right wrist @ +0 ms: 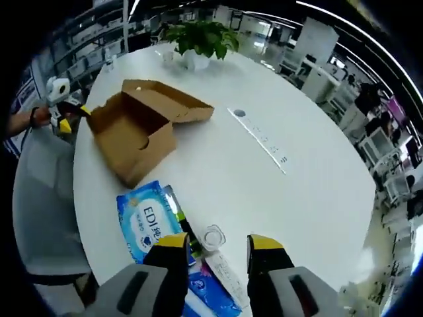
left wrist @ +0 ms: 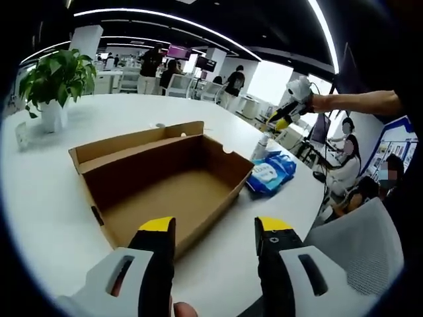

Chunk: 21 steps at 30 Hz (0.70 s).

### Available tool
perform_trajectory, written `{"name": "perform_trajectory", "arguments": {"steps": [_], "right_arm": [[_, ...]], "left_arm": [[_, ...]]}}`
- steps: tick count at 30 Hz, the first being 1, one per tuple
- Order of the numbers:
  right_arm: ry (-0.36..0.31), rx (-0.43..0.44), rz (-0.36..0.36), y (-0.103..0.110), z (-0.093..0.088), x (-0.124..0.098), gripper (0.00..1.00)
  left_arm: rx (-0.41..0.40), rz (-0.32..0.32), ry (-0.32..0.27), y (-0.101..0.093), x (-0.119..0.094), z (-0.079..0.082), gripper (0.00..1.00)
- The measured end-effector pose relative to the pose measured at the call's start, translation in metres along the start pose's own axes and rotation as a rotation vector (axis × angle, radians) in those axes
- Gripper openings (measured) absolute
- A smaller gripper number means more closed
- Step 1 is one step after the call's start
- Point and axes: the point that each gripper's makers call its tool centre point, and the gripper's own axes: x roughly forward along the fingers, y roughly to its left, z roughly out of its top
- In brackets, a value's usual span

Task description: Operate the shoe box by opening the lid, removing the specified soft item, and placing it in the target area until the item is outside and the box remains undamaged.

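Both our grippers, left gripper [left wrist: 215, 231] and right gripper [right wrist: 217, 246], sit wide and empty, the shoe box [left wrist: 162, 181] looks open and bare, and the soft wipes pack [right wrist: 149, 224] on the white table [right wrist: 264, 178] beside it probably squishes easily, so we'd pinch mid-pack.

The blue wipes pack [right wrist: 153, 228] runs under the right gripper [right wrist: 213, 246], its lower end hidden. In the left gripper view the cardboard box [left wrist: 162, 181] has its near corner covered by a jaw. People at the far desks [left wrist: 232, 80] are too small to make out.
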Motion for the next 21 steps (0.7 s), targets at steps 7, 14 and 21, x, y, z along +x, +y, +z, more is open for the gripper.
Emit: {"name": "perform_trajectory", "arguments": {"steps": [7, 14, 21], "right_arm": [[-0.183, 0.222, -0.038, 0.014, 0.010, -0.012, 0.33], [-0.290, 0.249, -0.073, 0.038, 0.013, -0.022, 0.36], [-0.379, 0.323, -0.105, 0.061, 0.016, -0.026, 0.36]], "left_arm": [[-0.011, -0.002, -0.023, 0.000, -0.003, 0.005, 0.49], [-0.010, -0.004, -0.023, -0.002, -0.002, 0.005, 0.50], [-0.031, 0.005, -0.039, 0.002, -0.004, 0.008, 0.50]]}}
